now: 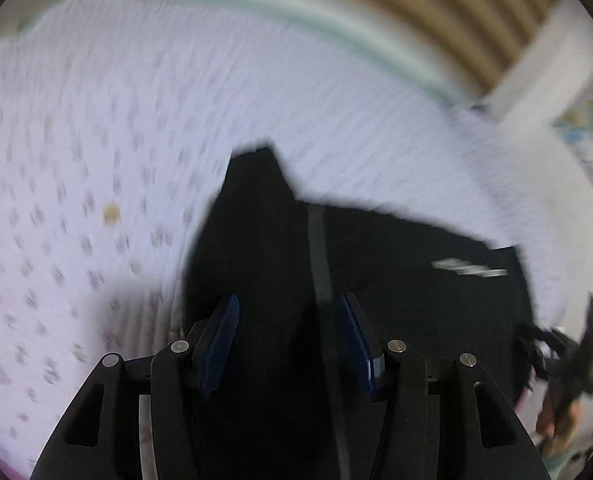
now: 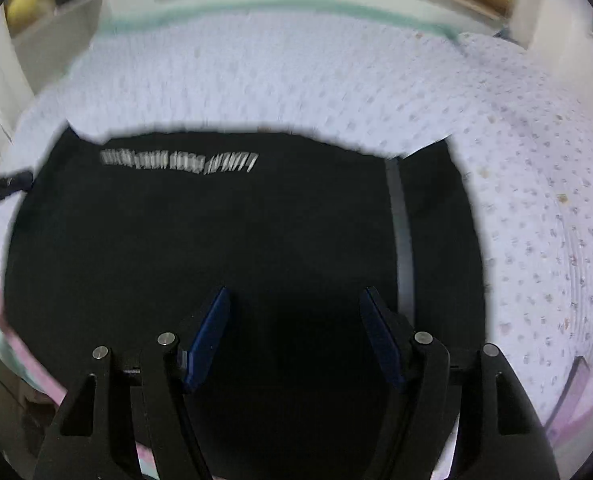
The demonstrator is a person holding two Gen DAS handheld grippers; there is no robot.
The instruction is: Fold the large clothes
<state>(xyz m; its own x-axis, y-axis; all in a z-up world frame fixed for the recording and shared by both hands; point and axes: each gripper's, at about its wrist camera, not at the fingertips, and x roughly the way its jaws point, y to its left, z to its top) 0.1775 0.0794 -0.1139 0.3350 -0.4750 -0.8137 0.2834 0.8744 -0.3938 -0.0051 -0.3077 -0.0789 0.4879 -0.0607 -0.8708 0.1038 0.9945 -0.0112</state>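
Left tongs [image 1: 288, 344] and right tongs [image 2: 296, 336] both gape empty above the black garment [image 2: 216, 240], which lies flat on the bed [image 2: 296, 80] ahead of them, seemingly partly folded with more folds likely left.

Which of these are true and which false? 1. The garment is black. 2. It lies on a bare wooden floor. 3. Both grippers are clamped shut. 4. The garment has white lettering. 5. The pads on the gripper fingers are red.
1. True: the garment is black.
2. False: it lies on a pale sheet with small dots.
3. False: the left gripper and the right gripper both stand open, with nothing pinched between the pads.
4. True: blurred white lettering runs across it; a grey stripe also shows.
5. False: the pads are dark blue.
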